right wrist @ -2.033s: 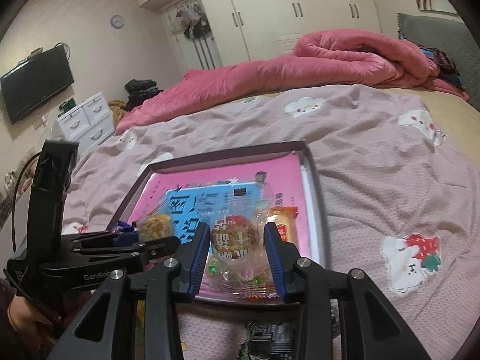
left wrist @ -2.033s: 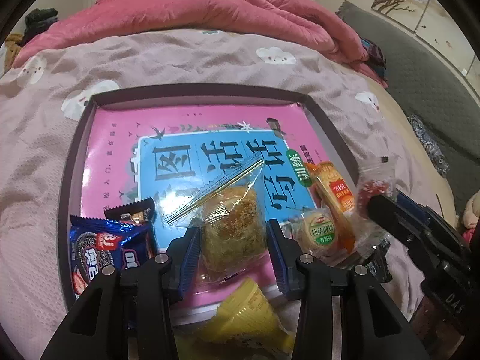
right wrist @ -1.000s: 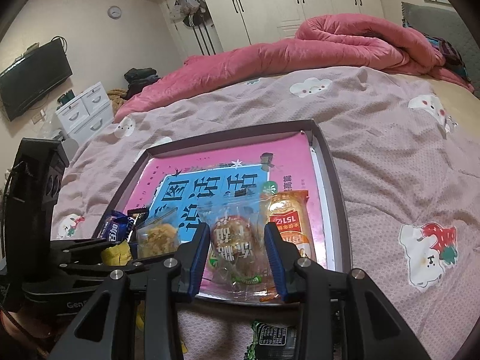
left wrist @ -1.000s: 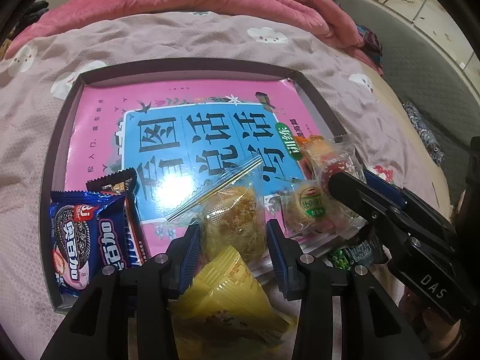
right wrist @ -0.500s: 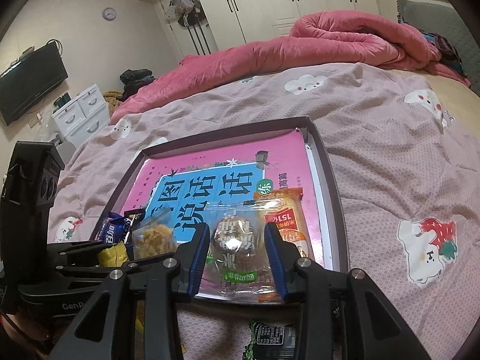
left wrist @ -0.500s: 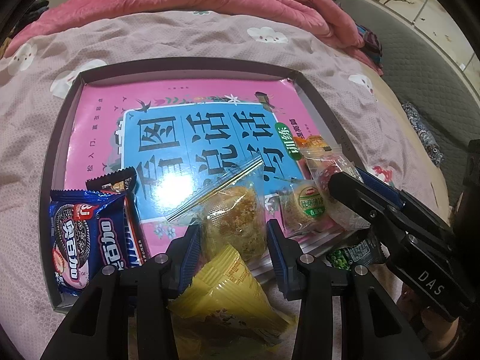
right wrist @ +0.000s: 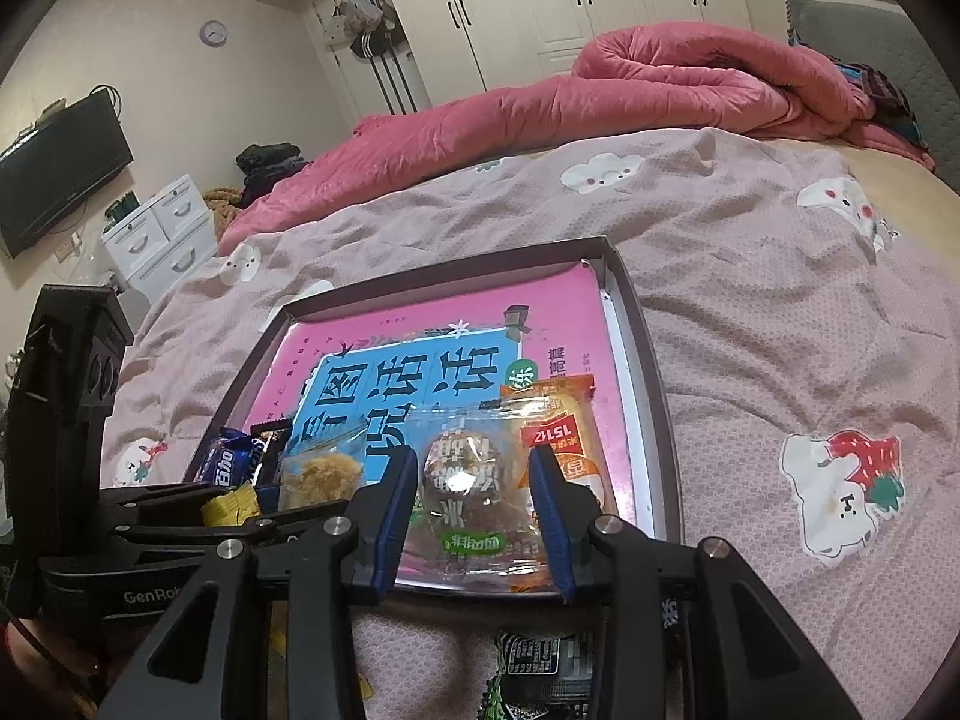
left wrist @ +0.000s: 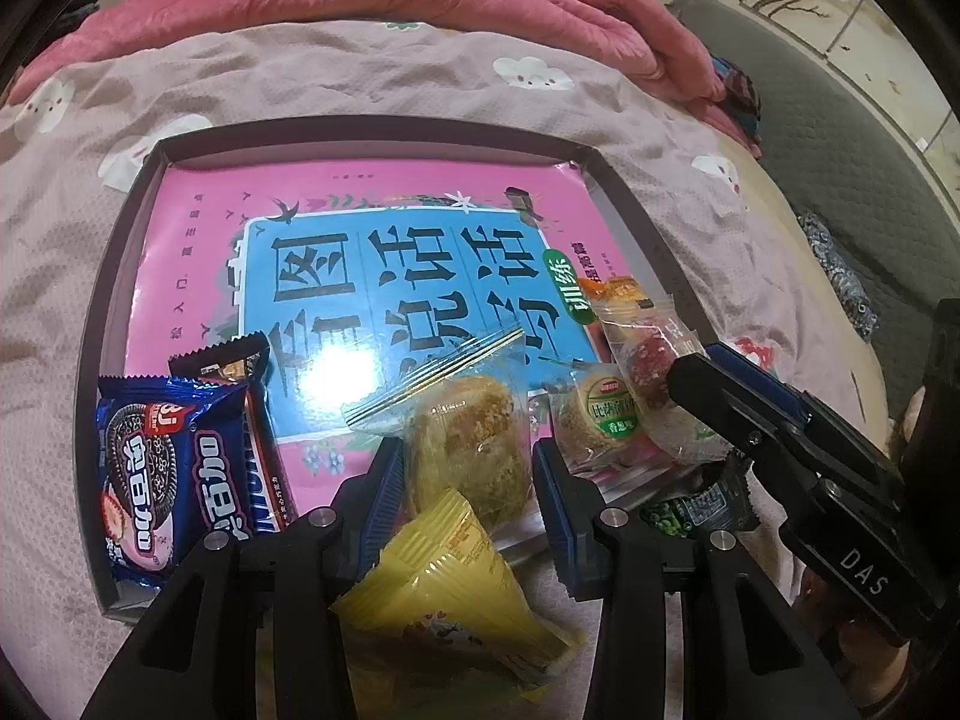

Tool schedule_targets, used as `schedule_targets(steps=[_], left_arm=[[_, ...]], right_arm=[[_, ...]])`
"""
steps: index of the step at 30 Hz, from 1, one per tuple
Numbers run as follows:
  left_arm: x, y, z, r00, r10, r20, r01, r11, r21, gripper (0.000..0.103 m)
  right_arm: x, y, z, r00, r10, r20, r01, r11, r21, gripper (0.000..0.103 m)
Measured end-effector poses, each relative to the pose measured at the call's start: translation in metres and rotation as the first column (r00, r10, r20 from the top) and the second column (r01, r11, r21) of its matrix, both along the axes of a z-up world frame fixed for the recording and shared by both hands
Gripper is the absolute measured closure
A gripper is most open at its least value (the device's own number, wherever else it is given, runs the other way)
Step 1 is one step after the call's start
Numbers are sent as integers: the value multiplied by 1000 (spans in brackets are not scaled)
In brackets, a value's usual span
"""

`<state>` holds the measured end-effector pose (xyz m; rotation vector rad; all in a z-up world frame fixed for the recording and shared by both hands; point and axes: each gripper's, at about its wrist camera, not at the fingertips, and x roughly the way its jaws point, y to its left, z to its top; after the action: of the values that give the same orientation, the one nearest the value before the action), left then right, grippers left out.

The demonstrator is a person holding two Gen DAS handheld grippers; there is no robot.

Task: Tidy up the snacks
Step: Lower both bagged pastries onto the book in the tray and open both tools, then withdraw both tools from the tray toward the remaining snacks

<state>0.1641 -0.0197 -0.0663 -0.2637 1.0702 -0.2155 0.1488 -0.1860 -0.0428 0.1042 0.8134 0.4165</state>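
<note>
My L gripper (left wrist: pixel 462 474) brackets clear-bagged floss cake (left wrist: pixel 465 438) at dark tray's (left wrist: pixel 372 132) near edge, grip uncertain; R gripper (right wrist: pixel 474 498) likewise round the brown pastry packet (right wrist: pixel 471 480). Lift slowly, w/o snagging neighbours.

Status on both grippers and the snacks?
Left gripper jaws around meat-floss pastry; right gripper around clear-wrapped cake; grip unclear. Both over tray. Yellow packet and green packet outside tray.

Home bedroom — bed (right wrist: pixel 750 300), pink quilt (right wrist: pixel 660 84), white wardrobe (right wrist: pixel 540 6), wall TV (right wrist: pixel 57 171).
</note>
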Motion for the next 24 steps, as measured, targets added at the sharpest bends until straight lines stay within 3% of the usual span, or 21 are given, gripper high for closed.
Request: schedule_targets(steps=[12,24], left_arm=[[-3,4,7,1000,8,20,-9,1000,12,44],[-8,7,17,999,21,34,-22,1000,14,34]], right_arm=[[-2,1,2,1000,7,7,-7,1000,-1,63],[-4,-2,6,1000,-3,11,3,1000,9,53]])
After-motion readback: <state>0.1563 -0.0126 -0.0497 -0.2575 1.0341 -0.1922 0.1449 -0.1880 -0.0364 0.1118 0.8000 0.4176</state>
